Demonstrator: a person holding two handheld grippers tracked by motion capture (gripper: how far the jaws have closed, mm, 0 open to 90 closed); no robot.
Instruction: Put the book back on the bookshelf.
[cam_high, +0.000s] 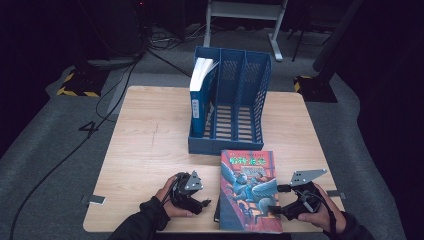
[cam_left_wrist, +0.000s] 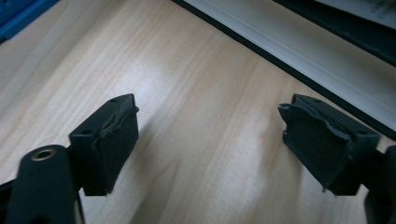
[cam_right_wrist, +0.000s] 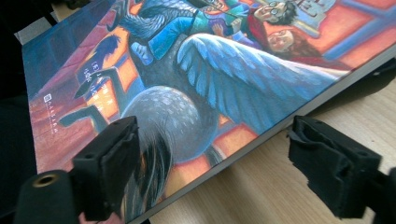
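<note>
A thick book with a bright illustrated cover (cam_high: 249, 190) lies flat near the table's front edge. Its cover (cam_right_wrist: 196, 79) spreads across the right gripper view. My right gripper (cam_high: 276, 209) reaches in from the book's right side. That gripper (cam_right_wrist: 210, 135) is open and straddles the book's edge, one jaw over the cover and the other over the bare wood. My left gripper (cam_high: 204, 202) rests on the table just left of the book. It (cam_left_wrist: 210, 116) is open with only wood between the jaws, and the book's white page edge (cam_left_wrist: 299, 42) lies just beyond.
A blue three-slot file holder (cam_high: 240, 105) stands behind the book at the table's middle back. A blue and white book (cam_high: 201, 95) stands upright in its left slot. The wooden table (cam_high: 145, 140) is bare on its left half. Cables run over the floor.
</note>
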